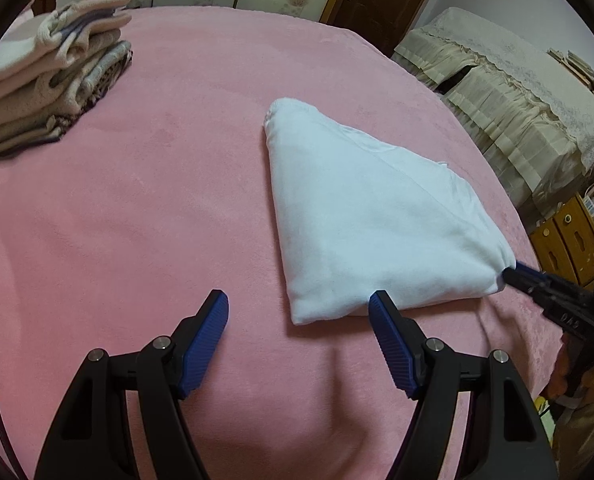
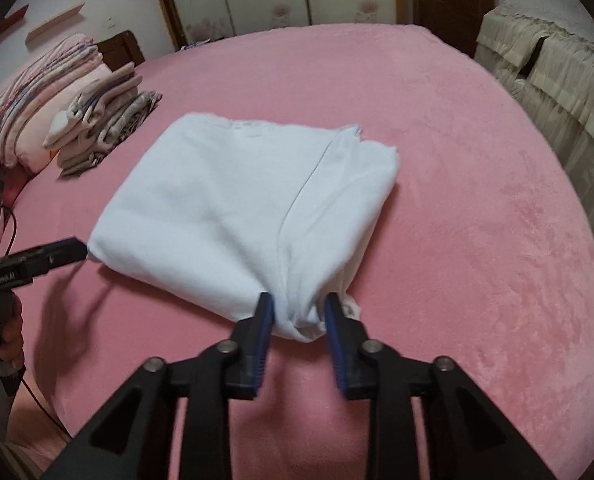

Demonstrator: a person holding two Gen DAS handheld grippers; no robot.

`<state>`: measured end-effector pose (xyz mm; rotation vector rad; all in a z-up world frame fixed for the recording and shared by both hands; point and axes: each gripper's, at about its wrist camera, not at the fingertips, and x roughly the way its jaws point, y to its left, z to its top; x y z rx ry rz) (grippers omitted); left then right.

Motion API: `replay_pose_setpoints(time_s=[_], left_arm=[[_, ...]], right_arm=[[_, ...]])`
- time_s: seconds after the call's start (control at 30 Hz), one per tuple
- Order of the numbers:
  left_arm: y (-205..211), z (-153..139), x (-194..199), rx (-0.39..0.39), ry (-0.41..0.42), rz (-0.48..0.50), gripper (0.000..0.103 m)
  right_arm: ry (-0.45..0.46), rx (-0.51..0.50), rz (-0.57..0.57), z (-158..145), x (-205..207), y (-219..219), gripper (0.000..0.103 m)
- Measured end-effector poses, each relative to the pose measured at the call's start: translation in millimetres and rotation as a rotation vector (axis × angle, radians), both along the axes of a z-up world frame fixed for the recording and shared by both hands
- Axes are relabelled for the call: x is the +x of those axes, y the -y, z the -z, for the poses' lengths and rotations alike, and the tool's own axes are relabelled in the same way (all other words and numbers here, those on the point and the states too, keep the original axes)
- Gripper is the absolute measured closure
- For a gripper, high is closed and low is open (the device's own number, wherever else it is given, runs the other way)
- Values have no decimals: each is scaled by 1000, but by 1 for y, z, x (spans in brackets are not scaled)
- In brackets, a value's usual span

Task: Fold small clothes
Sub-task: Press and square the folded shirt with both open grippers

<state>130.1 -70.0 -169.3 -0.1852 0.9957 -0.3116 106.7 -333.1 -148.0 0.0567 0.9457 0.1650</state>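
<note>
Now the folded white cotton garment (image 2: 237, 208) lies mid-bed on the pink fleece blanket (image 2: 477, 240). The right gripper (image 2: 297, 312) pinches its near corner; the left gripper (image 1: 297, 308) gapes empty beside its edge. Best lift slowly, keeping layers aligned.

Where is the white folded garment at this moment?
The white folded garment lies in the middle of the pink bed, right of the stack of folded clothes; the right hand-held gripper holds its near corner.

Left gripper (image 1: 299, 306) spread wide and low, right gripper (image 2: 299, 308) narrower, apparently pinching, both reaching forward
</note>
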Motion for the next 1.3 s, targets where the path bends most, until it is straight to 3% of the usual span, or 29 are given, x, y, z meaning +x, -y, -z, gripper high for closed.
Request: replay_pose_setpoints(time_s=[0.17,0.27,0.33,0.43,0.5,0.57,0.67,0.7,0.8,0.93,1.0,1.03,1.17,1.23,1.3], left_arm=[[-2,-27,8,29,58,-3,32],[10,-38,21,25,91,20,32],[24,-43,29,12,121,48,32],[54,-43,43,8,152,98,33],[70,-35,53,10,146,125,41],[81,-21,62,20,106,153,63],[83,7,73,91,60,134,79],[79,13,73,72,55,130,81],[70,16,74,21,57,122,85],[67,16,74,6,58,113,85],[67,15,73,-8,48,109,83],[67,14,73,-7,45,106,76],[72,4,65,-8,61,122,21],[76,-1,61,29,78,112,14],[78,-4,59,35,73,110,14]], right_arm=[[103,5,65,-26,-4,0,69],[143,26,45,-34,4,-13,69],[145,27,8,-32,16,-31,82],[127,41,-48,-20,38,-56,89],[96,54,-68,-7,51,-67,92],[64,40,-63,7,64,-71,95],[22,-20,16,31,77,-54,103],[12,-33,47,38,78,-44,103],[-9,106,59,46,77,-16,103],[15,16,70,35,71,-22,103],[7,27,78,31,70,-18,103],[3,37,84,29,68,-15,103],[12,46,95,20,62,-9,103],[22,46,93,13,58,-8,101],[32,53,94,6,52,-6,101]])
